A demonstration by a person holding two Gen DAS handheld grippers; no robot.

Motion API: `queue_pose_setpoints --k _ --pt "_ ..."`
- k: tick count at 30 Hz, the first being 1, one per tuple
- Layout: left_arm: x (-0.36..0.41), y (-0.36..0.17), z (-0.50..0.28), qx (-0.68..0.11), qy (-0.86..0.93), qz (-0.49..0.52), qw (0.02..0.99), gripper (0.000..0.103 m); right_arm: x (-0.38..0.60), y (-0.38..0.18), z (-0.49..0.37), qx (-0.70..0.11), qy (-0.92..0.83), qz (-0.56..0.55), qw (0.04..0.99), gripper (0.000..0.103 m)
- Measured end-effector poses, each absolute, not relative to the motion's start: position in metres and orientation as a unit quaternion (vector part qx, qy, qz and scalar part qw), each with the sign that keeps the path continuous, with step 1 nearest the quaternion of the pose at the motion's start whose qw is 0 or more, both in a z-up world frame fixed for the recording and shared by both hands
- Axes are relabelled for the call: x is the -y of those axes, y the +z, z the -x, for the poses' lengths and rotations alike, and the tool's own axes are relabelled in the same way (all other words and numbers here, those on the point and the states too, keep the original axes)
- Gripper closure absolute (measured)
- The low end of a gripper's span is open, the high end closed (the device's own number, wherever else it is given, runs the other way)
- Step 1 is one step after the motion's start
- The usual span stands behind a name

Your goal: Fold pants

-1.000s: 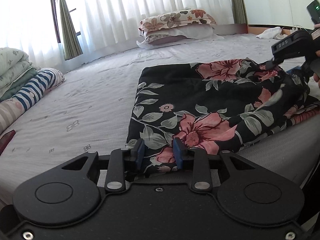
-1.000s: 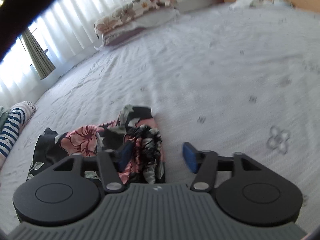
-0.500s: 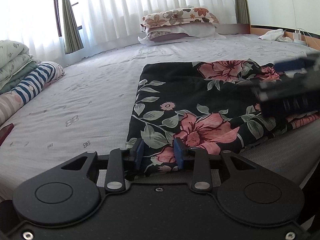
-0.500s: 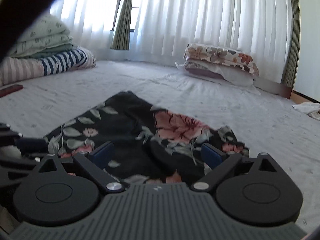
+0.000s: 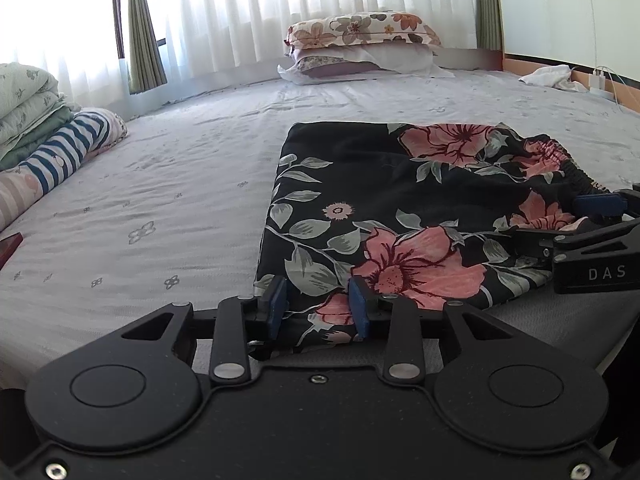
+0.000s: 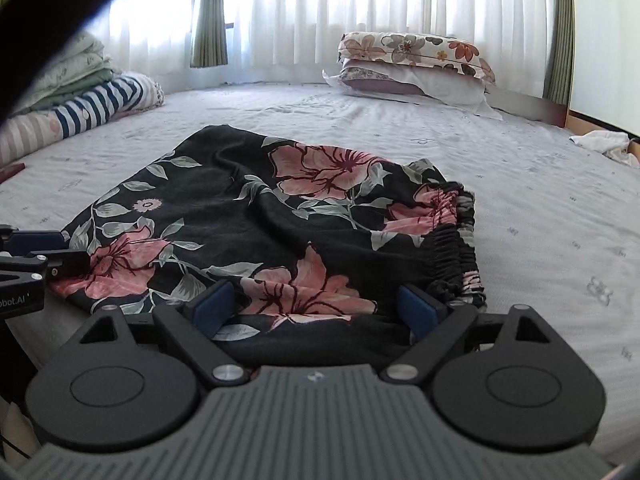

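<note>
On a bed (image 5: pixel 168 184) beside a curtained window, the floral pants (image 5: pixel 400 208) lie folded into a rough rectangle near the mattress's front edge, the gathered waistband (image 6: pixel 456 248) on the right-hand end. The left gripper (image 5: pixel 316 304) has kept its place, its fingers narrowed on the near left corner of the cloth, which bunches between the blue pads (image 5: pixel 276 304). The right gripper (image 6: pixel 316 306) has swung round from the waistband end in the past second and now faces the pants from the front edge; its fingers have just been opening and stand wide, fabric lying between them but neither pad pressing on it, so it holds nothing. With the waistband end let go and laid down, one fold looks complete, and the right gripper appears lined up to take the near edge for the next. Stacked pillows (image 5: pixel 360 48) and rolled bedding (image 5: pixel 48 136) sit well apart from the work
</note>
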State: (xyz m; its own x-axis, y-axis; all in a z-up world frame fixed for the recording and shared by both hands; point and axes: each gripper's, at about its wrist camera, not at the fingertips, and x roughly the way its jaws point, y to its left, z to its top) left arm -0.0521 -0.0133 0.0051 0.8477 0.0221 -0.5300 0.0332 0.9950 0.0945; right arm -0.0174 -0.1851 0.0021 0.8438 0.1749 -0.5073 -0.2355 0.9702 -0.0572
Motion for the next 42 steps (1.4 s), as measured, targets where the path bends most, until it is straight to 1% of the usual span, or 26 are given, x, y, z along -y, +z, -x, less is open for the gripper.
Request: queue_pose_setpoints --k 1,3,6,8,11,12,13,15,16,20,22,28,34,37,40,42 --pt "0.013 0.01 0.051 -0.281 -0.001 -0.046 0.959 0.067 0.183 0.006 0.017 -0.26 0.108 0.062 0.958 0.008" --pt "0.01 0.021 0.047 -0.285 0.009 -0.038 0.958 0.067 0.181 0.015 0.017 -0.257 0.112 0.068 0.957 0.007" --pt "0.003 0.045 0.04 -0.266 0.019 -0.02 0.964 0.067 0.182 0.029 0.014 -0.25 0.115 0.066 0.959 0.005" --pt "0.0 0.06 0.03 -0.255 0.021 -0.016 0.966 0.064 0.184 0.039 0.007 -0.251 0.113 0.056 0.96 0.005" --pt "-0.004 0.076 0.005 -0.245 0.016 -0.02 0.969 0.055 0.189 0.05 -0.012 -0.255 0.102 0.039 0.961 0.004" --pt "-0.005 0.08 -0.007 -0.251 0.011 -0.024 0.968 0.048 0.19 0.053 -0.02 -0.256 0.093 0.04 0.961 0.004" --pt "-0.007 0.082 -0.02 -0.257 0.002 -0.024 0.966 0.043 0.192 0.056 -0.027 -0.256 0.083 0.044 0.962 0.004" --pt "-0.013 0.083 -0.047 -0.276 -0.015 -0.013 0.961 0.026 0.198 0.061 -0.044 -0.252 0.061 0.053 0.964 0.001" --pt "-0.016 0.081 -0.062 -0.29 -0.021 -0.003 0.957 0.023 0.203 0.063 -0.052 -0.254 0.049 0.054 0.964 0.001" --pt "-0.03 0.069 -0.113 -0.332 -0.035 0.037 0.942 0.023 0.227 0.066 -0.087 -0.273 0.024 0.04 0.961 0.0" --pt "-0.035 0.061 -0.133 -0.344 -0.037 0.062 0.936 0.02 0.24 0.062 -0.104 -0.296 0.029 0.031 0.954 0.0" --pt "-0.047 0.043 -0.174 -0.373 -0.05 0.115 0.919 0.018 0.259 0.041 -0.13 -0.342 0.048 0.004 0.938 0.0" --pt "-0.047 0.023 -0.194 -0.397 -0.056 0.11 0.909 0.017 0.254 0.027 -0.136 -0.358 0.074 0.009 0.931 0.0" --pt "-0.045 0.022 -0.196 -0.394 -0.061 0.098 0.912 0.017 0.25 0.02 -0.141 -0.372 0.081 0.022 0.924 0.0" --pt "-0.042 0.022 -0.199 -0.393 -0.066 0.086 0.913 0.02 0.25 0.015 -0.143 -0.372 0.085 0.026 0.924 0.0" --pt "-0.04 0.022 -0.201 -0.392 -0.072 0.077 0.914 0.025 0.252 0.016 -0.144 -0.371 0.089 0.02 0.924 0.003"
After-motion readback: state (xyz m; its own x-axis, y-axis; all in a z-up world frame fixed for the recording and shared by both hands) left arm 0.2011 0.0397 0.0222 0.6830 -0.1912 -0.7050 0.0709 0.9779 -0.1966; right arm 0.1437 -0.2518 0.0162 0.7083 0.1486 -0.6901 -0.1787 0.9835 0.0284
